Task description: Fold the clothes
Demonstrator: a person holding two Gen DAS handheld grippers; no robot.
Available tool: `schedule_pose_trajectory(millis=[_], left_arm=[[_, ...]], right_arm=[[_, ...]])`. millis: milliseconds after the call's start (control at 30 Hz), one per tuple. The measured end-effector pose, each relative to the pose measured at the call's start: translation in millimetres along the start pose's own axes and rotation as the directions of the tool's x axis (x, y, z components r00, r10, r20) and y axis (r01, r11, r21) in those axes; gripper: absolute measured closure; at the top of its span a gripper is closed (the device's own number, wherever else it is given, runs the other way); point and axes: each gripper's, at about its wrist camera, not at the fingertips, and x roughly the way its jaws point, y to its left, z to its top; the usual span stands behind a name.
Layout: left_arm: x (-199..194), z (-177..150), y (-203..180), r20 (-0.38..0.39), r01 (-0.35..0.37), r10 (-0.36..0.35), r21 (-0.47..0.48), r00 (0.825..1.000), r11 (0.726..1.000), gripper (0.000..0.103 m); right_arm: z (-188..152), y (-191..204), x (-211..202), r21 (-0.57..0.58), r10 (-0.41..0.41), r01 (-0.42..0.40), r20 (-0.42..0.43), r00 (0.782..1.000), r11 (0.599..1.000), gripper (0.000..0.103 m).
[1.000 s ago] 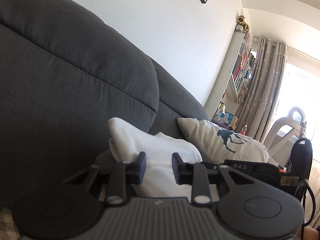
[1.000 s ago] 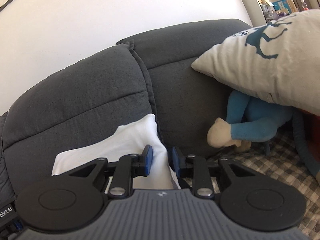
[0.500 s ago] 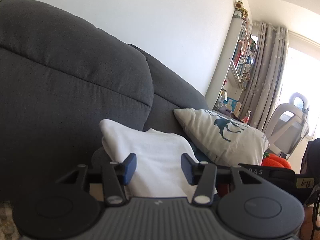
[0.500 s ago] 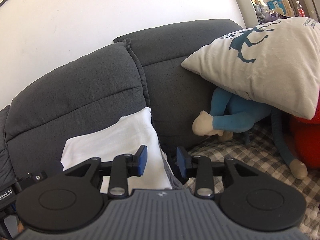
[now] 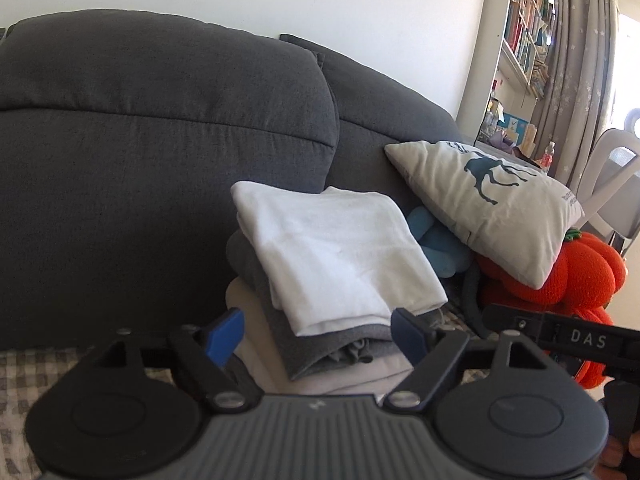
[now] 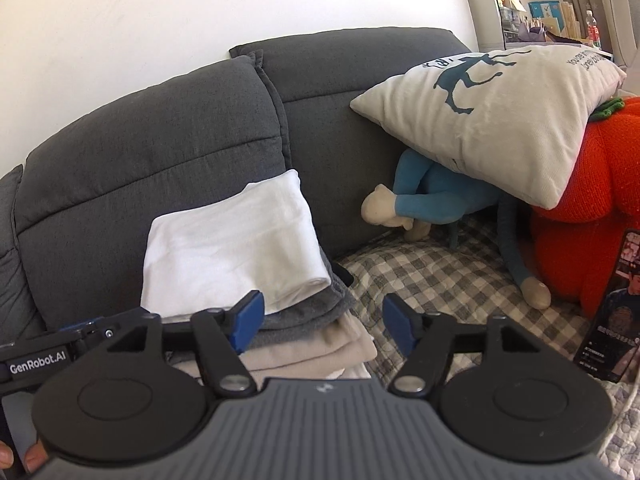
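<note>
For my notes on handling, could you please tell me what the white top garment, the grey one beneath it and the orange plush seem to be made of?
White garment: likely thin cotton jersey, matte, with soft smooth folds. Grey garment: seemingly thicker knit or fleece, matte, with rounded bulky edges. Orange plush: apparently fuzzy knit or pile fabric over stuffing, with visible nubbly texture.

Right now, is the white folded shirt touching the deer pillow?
Apart. The right wrist view shows dark sofa backrest between the white folded shirt and the deer pillow; nothing bridges that gap.
</note>
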Motion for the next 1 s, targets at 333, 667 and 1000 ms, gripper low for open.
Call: schedule_pose_trajectory(millis=[333, 667, 1000], left_arm=[[-11, -13, -13, -0.107, -0.163, 0.16, -0.015, 0.981, 0.987, 0.0], [0, -42, -29, -0.239, -0.318, 0.294, -0.066, 0.925, 0.946, 0.0], [-25, -68, -62, -0.169, -0.355, 0.35, 0.001, 0.921, 0.935, 0.0]], right_arm=[[-23, 18, -24, -0.09, -0.102, 0.095, -0.078, 0.992, 0.991, 0.0], [-59, 0, -49, -0.045, -0.103, 0.096, -0.208, 0.973, 0.994, 0.0], [-62, -5, -75, -0.174, -0.087, 0.051, -0.207, 0.974, 0.984, 0.0]])
